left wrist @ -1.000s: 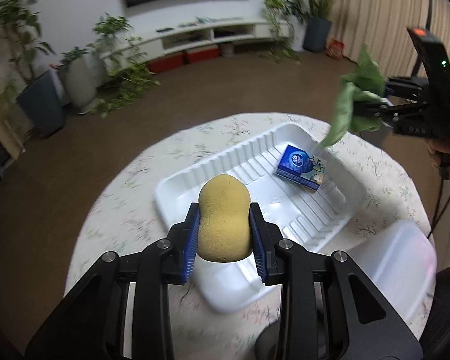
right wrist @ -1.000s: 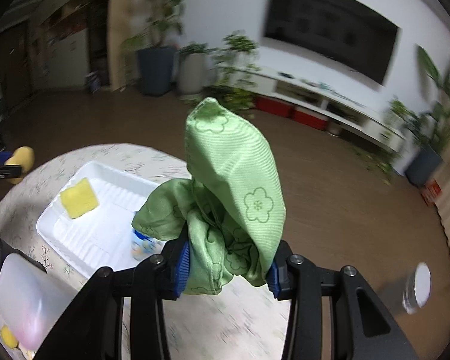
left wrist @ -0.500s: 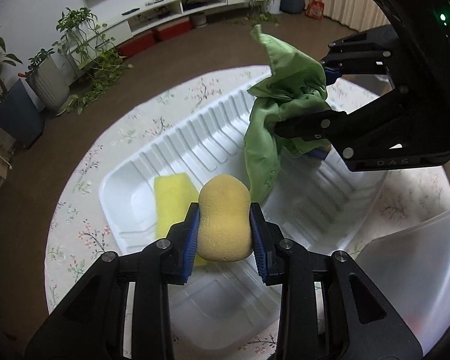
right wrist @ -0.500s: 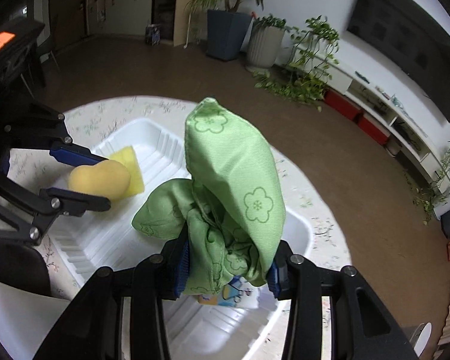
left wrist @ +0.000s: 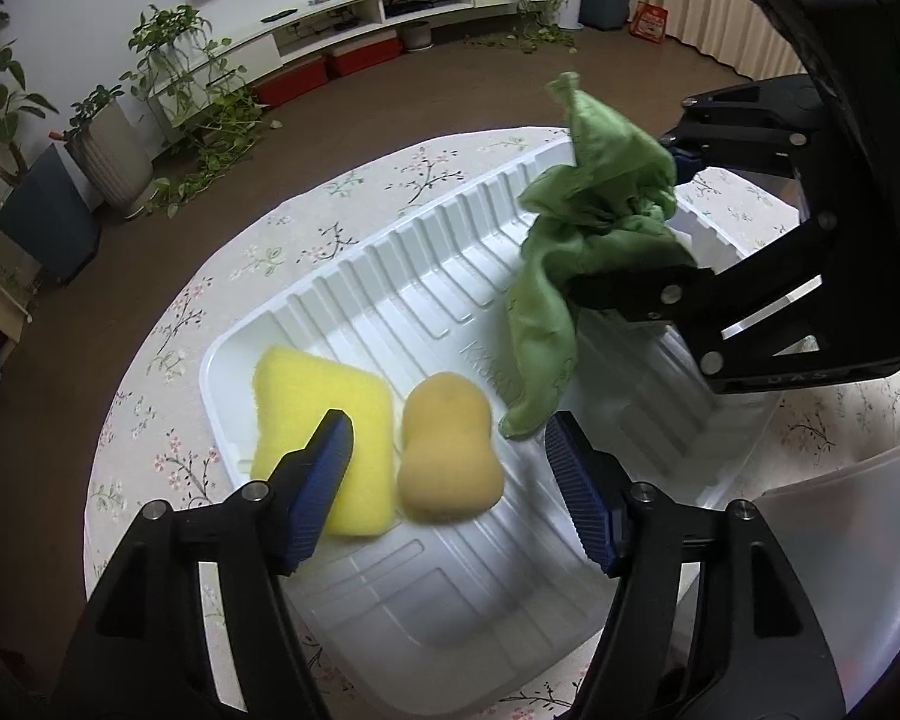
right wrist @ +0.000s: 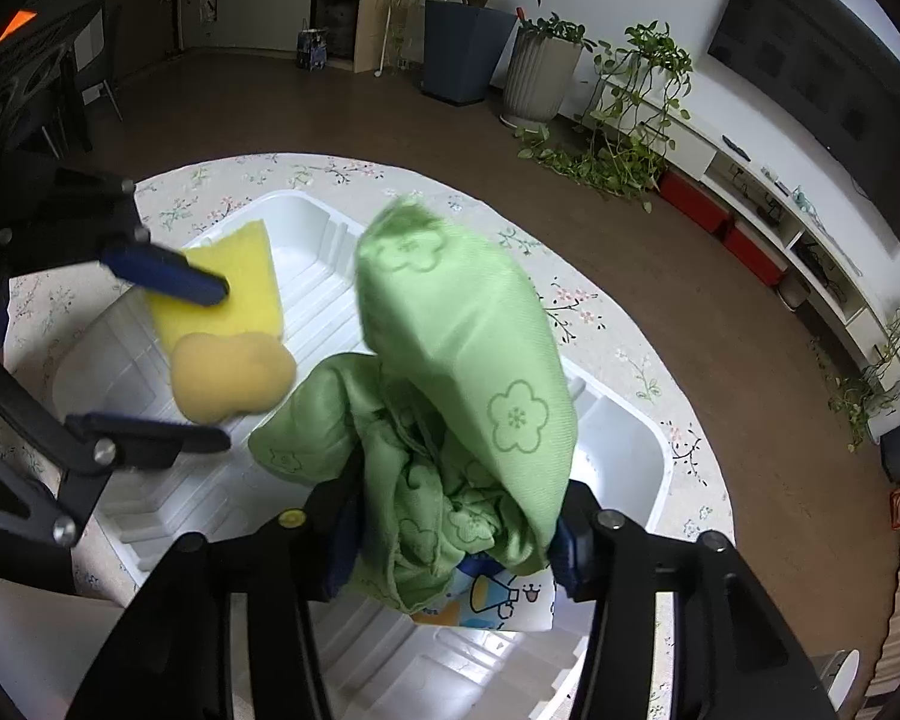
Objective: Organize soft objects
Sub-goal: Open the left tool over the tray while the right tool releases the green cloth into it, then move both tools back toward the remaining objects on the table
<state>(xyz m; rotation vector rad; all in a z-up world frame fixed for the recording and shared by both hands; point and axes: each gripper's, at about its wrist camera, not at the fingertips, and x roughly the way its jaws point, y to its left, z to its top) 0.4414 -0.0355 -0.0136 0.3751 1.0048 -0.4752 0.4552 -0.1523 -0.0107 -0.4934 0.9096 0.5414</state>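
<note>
A white ribbed tray [left wrist: 390, 276] sits on the round floral table. In it lie a square yellow sponge [left wrist: 312, 402] and, beside it, a tan peanut-shaped sponge [left wrist: 447, 450], slightly blurred. My left gripper [left wrist: 447, 426] straddles the tan sponge; its jaws are opening and the blue pads stand clear of it. My right gripper [right wrist: 456, 516] hangs over the tray's far end with a bunched green flowered cloth [right wrist: 468, 372] between its pads. Those jaws are opening too, and the cloth still fills the gap, one end dangling toward the tray [right wrist: 630, 438]. From the right wrist view the tan sponge [right wrist: 228, 375] lies between the left gripper's fingers.
A small printed tissue pack [right wrist: 498, 600] lies in the tray under the green cloth. A translucent plastic container [left wrist: 840, 570] stands at the table's near right edge. The flowered tablecloth [left wrist: 168, 420] shows around the tray. Potted plants and a low TV shelf line the far wall.
The left jaws have spread and let go of the tan sponge, which now lies in the tray beside the yellow one. The right jaws have widened a little around the cloth.
</note>
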